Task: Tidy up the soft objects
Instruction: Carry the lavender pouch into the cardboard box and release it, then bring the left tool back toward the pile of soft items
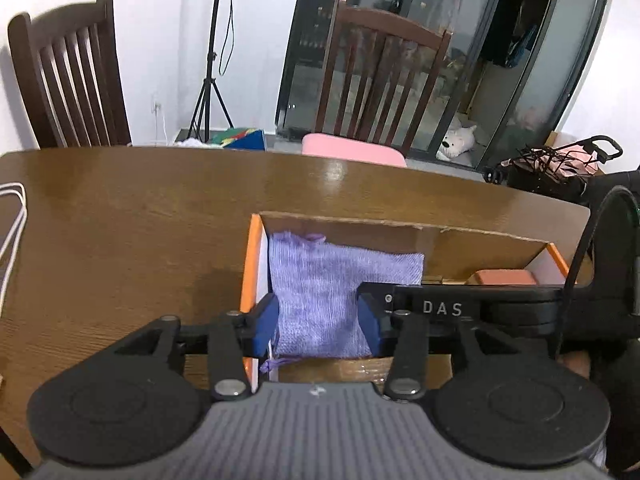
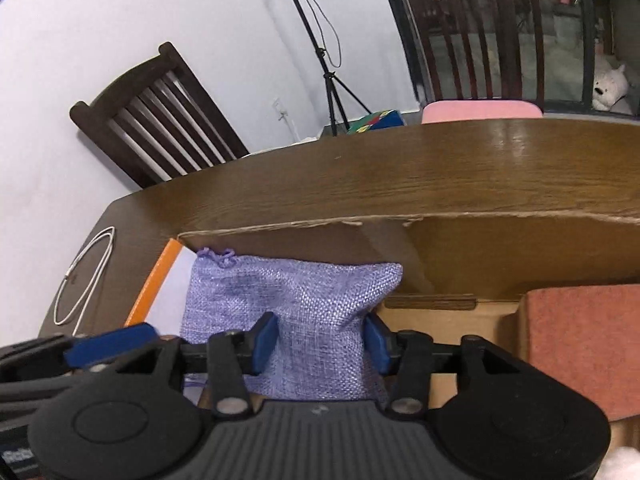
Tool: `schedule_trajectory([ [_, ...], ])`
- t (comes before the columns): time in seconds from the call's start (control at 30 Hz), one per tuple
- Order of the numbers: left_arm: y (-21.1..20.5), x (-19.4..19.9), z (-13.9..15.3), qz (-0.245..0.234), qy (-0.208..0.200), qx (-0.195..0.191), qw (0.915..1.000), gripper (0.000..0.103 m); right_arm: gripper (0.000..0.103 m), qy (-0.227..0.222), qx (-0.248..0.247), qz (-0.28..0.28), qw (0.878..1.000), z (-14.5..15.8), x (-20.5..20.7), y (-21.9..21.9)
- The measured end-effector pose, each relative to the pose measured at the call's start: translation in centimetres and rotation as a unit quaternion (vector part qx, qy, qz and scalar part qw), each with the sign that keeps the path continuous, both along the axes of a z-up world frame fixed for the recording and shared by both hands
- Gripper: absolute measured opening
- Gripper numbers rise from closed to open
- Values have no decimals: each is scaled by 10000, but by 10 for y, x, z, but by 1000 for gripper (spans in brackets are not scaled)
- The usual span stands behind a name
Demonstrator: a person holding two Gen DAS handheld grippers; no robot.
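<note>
Claws first: the left claw [image 1: 318, 322] stands partly parted, its blue pads on either side of the purple pouch [image 1: 320, 280] without clearly pressing it. The right claw [image 2: 322, 340] is likewise partly parted, straddling the pouch's near end; whether its pads touch the fabric is unclear. The pouch lies flat in the left part of the cardboard box [image 1: 400, 224], an orange-red block [image 2: 584, 344] lying further right. The box sits on the wooden tabletop [image 1: 140, 220], a white cable [image 2: 84, 276] at its left.
</note>
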State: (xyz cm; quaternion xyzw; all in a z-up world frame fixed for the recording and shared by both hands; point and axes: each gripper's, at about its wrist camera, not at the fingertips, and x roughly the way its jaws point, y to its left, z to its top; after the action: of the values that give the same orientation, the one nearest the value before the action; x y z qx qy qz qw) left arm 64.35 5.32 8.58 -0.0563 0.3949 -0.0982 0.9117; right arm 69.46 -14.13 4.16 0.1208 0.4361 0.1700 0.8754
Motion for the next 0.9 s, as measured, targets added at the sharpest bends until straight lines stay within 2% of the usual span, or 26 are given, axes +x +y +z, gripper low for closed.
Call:
schedule_trajectory([
  [0.13, 5, -20, 26, -11, -212, 58, 9998, 46, 51, -190, -96, -93, 9997, 25, -12, -10],
  [0.27, 13, -59, 65, 28, -513, 60, 9987, 52, 53, -530, -165, -197, 9983, 74, -45, -36],
  [0.37, 11, -100, 98, -25, -847, 137, 9963, 56, 55, -815, -363, -249, 9957, 116, -88, -66],
  [0.5, 2, -157, 141, -114, -1332, 223, 9908, 78, 58, -1219, -646, -487, 9892, 170, -149, -101],
  [0.57, -6, -182, 156, -212, -1485, 240, 9884, 80, 60, -1397, -668, -563, 9863, 191, -181, -116],
  [0.67, -12, -221, 168, -278, -1658, 276, 9854, 84, 67, -1687, -747, -539, 9814, 213, -228, -129],
  [0.77, -17, -266, 168, -92, -1897, 317, 9813, 86, 68, -1975, -769, -457, 9762, 224, -274, -134],
  [0.83, -17, -308, 160, -70, -2216, 245, 9748, 94, 74, -2222, -556, -371, 9727, 223, -313, -140],
  [0.9, -16, -347, 149, -128, -2435, 194, 9696, 95, 80, -2527, -375, -218, 9666, 214, -356, -144],
])
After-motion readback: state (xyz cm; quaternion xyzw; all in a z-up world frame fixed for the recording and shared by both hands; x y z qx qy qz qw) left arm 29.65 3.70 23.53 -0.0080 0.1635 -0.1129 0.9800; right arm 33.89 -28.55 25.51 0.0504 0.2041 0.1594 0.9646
